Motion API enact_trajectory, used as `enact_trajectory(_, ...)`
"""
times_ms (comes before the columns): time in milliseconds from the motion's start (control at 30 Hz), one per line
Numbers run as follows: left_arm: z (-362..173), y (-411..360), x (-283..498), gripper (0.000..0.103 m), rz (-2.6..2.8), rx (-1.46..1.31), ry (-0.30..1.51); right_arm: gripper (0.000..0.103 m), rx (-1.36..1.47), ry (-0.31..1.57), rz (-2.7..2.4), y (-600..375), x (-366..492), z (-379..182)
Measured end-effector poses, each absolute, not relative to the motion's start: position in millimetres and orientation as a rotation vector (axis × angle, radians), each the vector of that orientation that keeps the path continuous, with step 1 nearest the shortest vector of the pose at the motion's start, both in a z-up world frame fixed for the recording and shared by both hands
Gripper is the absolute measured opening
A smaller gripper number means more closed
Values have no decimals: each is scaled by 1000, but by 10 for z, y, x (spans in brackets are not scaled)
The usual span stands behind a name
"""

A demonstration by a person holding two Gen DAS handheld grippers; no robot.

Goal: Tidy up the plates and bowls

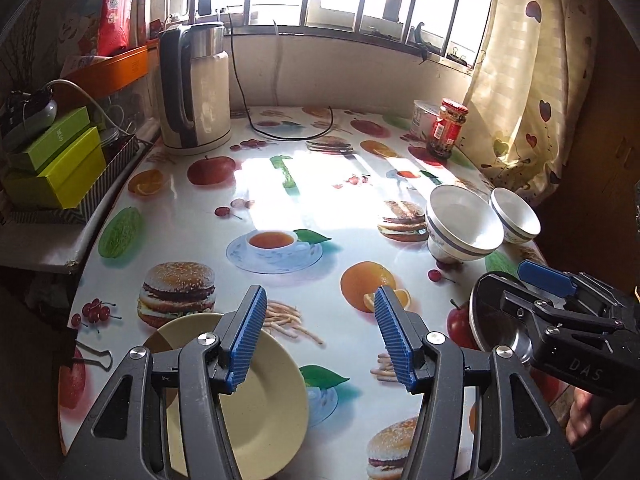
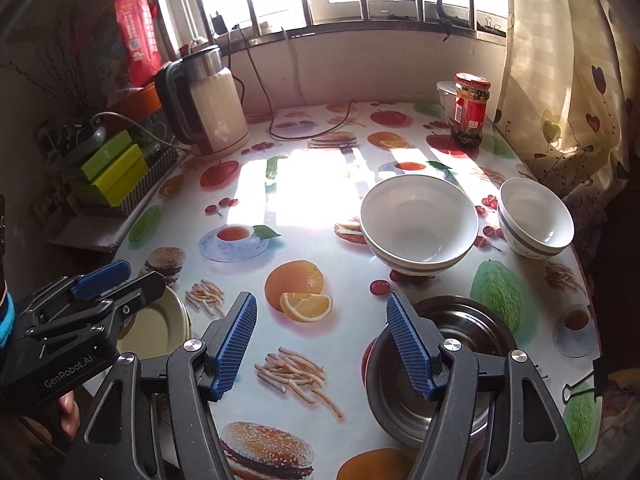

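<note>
Cream plate [image 1: 256,396]: upright, empty, flat on the desk, under the left jaws | steel bowl [image 2: 448,364]: empty, under the right jaws | large white blue-banded bowl [image 2: 418,226]: upright, beyond the right jaws | small matching bowl [image 2: 534,224]: just beside it, apart.

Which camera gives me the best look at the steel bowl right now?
The right wrist view: the steel bowl lies close below that camera, with its rim and shiny inside on show, only partly crossed by a finger of the right hand-held gripper. The left wrist view shows just part of it behind that same gripper.
</note>
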State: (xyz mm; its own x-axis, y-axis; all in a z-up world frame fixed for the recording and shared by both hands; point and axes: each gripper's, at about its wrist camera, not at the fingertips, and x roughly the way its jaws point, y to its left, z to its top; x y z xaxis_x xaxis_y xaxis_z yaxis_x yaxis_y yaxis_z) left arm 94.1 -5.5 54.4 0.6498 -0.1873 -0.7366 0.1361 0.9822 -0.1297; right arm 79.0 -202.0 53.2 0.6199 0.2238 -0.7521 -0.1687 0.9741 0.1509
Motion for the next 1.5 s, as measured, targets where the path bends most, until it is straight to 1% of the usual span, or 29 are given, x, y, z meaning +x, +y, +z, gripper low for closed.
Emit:
enact_trajectory(400,540,-618,1389,57,-315,-77,879,68,116,865,106,-2730,917,592)
enact_trajectory(667,476,-875,1786,57,-354,-125,918,68,150,877,76,-3096,1251,540)
enact_trajectory(933,380,-1078,2108,57,-372,-115,942,68,188,922,68,-3236,1593,386)
enact_trajectory(1000,343,-1126,2171,54,-365,-95,958,66,190,927,77,-3243,1665,355)
enact_trajectory(1033,320,-1147,2200,48,-371,-92,969,65,186,932,78,-3239,1696,336)
enact_trajectory(1067,300,-1162,2229,46,-377,-93,977,64,181,938,79,-3237,1729,312)
enact_trajectory(1200,235,-1208,2302,45,-387,-87,993,60,180,957,80,-3230,1822,238)
enact_trajectory(1267,214,-1216,2332,36,-386,-89,998,59,183,960,84,-3236,1858,215)
enact_trajectory(1333,196,-1224,2361,35,-389,-94,1004,54,180,965,87,-3230,1889,192)
enact_trajectory(1400,173,-1231,2389,34,-390,-96,1010,40,175,977,91,-3216,1917,169)
enact_trajectory(1500,152,-1248,2395,33,-408,-105,1021,39,179,980,95,-3214,1948,155)
